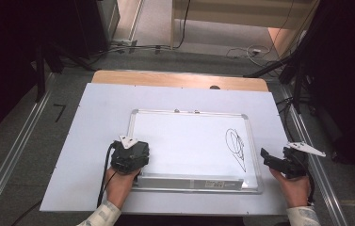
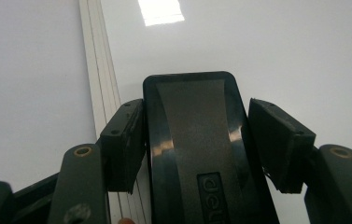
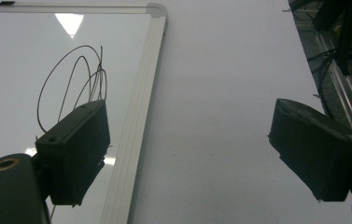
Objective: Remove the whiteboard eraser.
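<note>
A whiteboard with a silver frame lies flat on the table, and a black scribble marks its right part. My left gripper stands over the board's near left corner. In the left gripper view it is shut on a black eraser, one pad pressed against each long side, above the board's frame. My right gripper rests by the board's right edge. In the right gripper view it is open with nothing between its jaws, straddling the frame beside the scribble.
The board rests on a large white sheet that covers a wooden table. A silver tray strip runs along the board's near edge. Metal rails flank the table, and cables lie on the floor beyond.
</note>
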Available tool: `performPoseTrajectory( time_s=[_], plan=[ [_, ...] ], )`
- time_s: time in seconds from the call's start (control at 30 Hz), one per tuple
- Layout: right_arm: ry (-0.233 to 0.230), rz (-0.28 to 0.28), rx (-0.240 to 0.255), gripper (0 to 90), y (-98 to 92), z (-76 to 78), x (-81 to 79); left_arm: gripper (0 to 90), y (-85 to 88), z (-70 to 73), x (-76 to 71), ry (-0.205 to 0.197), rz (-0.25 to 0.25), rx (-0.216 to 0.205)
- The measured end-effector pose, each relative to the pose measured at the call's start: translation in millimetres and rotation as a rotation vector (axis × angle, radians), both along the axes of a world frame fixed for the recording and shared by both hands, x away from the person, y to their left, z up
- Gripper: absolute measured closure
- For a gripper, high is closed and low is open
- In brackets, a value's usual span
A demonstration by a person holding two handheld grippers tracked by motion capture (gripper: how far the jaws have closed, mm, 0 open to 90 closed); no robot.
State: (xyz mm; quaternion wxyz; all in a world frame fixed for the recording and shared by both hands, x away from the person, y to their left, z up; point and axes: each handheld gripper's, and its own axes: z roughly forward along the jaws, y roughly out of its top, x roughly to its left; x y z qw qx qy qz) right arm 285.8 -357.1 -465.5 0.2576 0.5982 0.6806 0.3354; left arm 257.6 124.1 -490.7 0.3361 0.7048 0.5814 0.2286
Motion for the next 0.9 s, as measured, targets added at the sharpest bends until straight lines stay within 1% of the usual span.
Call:
performPoseTrajectory(
  time_s=[0.1,0.17,0.2,0.3,0.37,0.53,0.67,0.73,0.83,0.87,0.9],
  plan=[
    [-0.001,0.0,0.002,11.0,-0.6,0.1,-0.2,38.2,-1.2,-2.5,-0.7,-0.008,0.002,0.009],
    [0.001,-0.002,0.001,11.0,-0.7,-0.1,-0.1,36.6,-2.3,-5.4,0.1,0.002,0.001,0.018],
    [0.002,-0.002,0.001,11.1,-0.6,-0.2,0.0,36.4,-2.7,-6.1,0.1,-0.001,0.002,0.02],
    [-0.001,0.0,0.0,11.1,-0.3,0.0,-0.2,37.3,-2.7,-5.9,0.7,-0.005,0.001,0.024],
    [-0.001,-0.003,0.0,11.1,-0.3,-0.1,-0.1,38.1,-3.6,-5.5,0.6,-0.012,0.001,0.037],
    [-0.001,-0.002,-0.001,11.1,-0.5,0.0,-0.1,39.0,-3.6,-5.1,1.1,-0.016,-0.001,0.038],
    [-0.003,-0.002,-0.002,11.1,-0.9,-0.1,0.0,39.4,-2.0,-4.2,1.4,-0.014,0.0,0.03],
    [-0.004,-0.002,-0.002,11.1,-1.0,0.0,0.2,39.5,-0.5,-2.0,0.9,-0.028,0.003,0.017],
    [-0.004,-0.003,0.001,11.1,-0.7,0.1,0.6,39.5,1.1,3.8,-0.5,-0.061,0.009,0.018],
    [-0.003,-0.003,0.003,11.1,-0.4,-0.1,0.8,39.4,1.1,3.8,-0.5,-0.061,0.009,0.018],
    [-0.001,-0.004,0.003,11.1,-0.2,-0.2,1.0,39.4,3.7,7.6,-1.4,-0.074,0.02,0.0]
  ],
)
